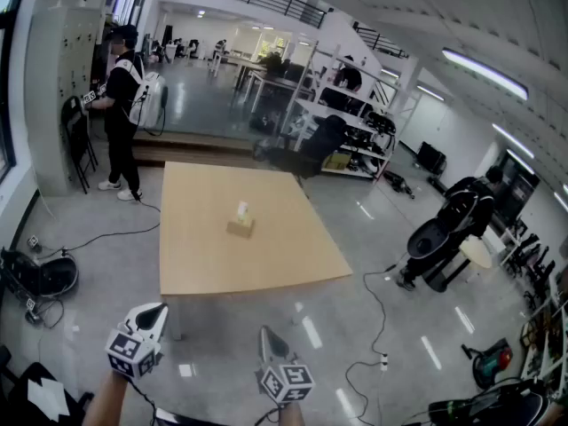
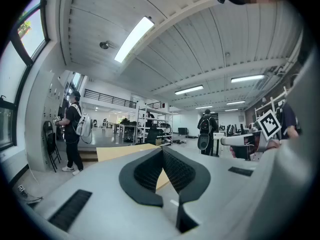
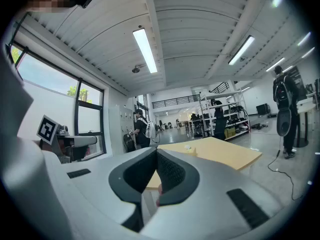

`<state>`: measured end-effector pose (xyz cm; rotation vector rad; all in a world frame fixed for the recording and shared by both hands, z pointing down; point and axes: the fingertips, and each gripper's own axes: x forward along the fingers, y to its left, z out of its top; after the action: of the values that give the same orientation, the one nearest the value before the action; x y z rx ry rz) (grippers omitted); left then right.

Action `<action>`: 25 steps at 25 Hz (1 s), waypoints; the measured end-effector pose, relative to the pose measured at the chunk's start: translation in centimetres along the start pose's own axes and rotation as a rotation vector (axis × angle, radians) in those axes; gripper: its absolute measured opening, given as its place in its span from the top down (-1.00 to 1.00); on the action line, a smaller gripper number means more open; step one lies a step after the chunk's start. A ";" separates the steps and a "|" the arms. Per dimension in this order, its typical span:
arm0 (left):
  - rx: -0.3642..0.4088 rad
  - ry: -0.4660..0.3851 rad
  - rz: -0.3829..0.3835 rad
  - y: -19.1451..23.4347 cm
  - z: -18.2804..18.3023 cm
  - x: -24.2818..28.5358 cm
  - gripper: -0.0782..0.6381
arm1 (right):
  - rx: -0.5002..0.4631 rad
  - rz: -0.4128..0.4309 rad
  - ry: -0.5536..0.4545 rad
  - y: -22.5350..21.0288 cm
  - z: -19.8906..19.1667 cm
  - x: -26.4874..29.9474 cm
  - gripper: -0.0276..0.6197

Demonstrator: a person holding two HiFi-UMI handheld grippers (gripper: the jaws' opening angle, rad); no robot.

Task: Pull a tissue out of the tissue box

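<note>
A small tan tissue box (image 1: 240, 227) stands near the middle of a light wooden table (image 1: 204, 256), with a white tissue (image 1: 241, 209) sticking up from its top. Both grippers are held low, well short of the table's near edge. My left gripper (image 1: 160, 310) is shut with nothing in it; in the left gripper view its tips (image 2: 162, 149) meet and the table (image 2: 117, 152) shows beyond, while the box is hidden. My right gripper (image 1: 267, 332) is shut and empty too. In the right gripper view, past its closed tips (image 3: 156, 149), the tissue box (image 3: 190, 147) is far off on the table.
A person with a backpack (image 1: 122, 105) stands by a black chair (image 1: 78, 140) at the far left. Metal shelves (image 1: 351, 105) line the back. A black wheeled rig (image 1: 444, 238) stands right of the table. Cables (image 1: 373, 318) and black gear (image 1: 40, 273) lie on the glossy floor.
</note>
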<state>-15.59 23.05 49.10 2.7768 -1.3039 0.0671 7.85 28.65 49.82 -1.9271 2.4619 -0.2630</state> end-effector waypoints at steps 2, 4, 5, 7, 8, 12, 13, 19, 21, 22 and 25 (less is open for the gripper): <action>-0.002 0.000 -0.003 -0.2 -0.2 0.0 0.76 | -0.003 -0.001 0.002 -0.1 -0.1 -0.1 0.88; -0.004 0.000 -0.005 -0.4 -0.3 0.1 0.76 | 0.005 -0.003 -0.005 -0.3 0.0 -0.1 0.88; -0.003 0.001 -0.004 -0.4 -0.2 0.1 0.76 | 0.015 -0.004 -0.010 -0.4 0.0 -0.2 0.88; 0.001 0.001 0.000 -0.6 0.2 0.2 0.76 | 0.030 -0.005 -0.011 -0.6 0.0 -0.2 0.88; 0.004 0.002 0.002 -0.6 0.4 0.2 0.76 | 0.028 -0.006 -0.008 -0.7 0.0 -0.2 0.88; 0.005 0.001 0.008 -0.9 0.7 0.5 0.76 | 0.001 0.001 -0.001 -0.8 0.0 -0.5 0.88; 0.004 0.001 0.008 -1.1 0.7 0.6 0.76 | -0.007 -0.001 -0.002 -0.9 0.1 -0.6 0.88; -0.007 -0.010 -0.001 -2.4 0.6 1.4 0.76 | -0.032 -0.018 0.002 -2.2 -0.1 -1.0 0.88; -0.004 -0.013 0.002 -2.8 0.5 1.7 0.76 | -0.021 -0.009 0.001 -2.7 -0.2 -1.2 0.88; 0.000 -0.014 0.004 -3.0 0.4 1.9 0.76 | -0.023 -0.007 0.000 -3.0 -0.1 -1.3 0.88; 0.000 -0.017 0.013 -3.7 0.2 2.3 0.76 | -0.041 -0.013 -0.004 -4.2 0.1 -1.6 0.88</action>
<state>-11.28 23.67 48.92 2.7753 -1.3256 0.0441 12.30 29.23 50.08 -1.9574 2.4727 -0.2097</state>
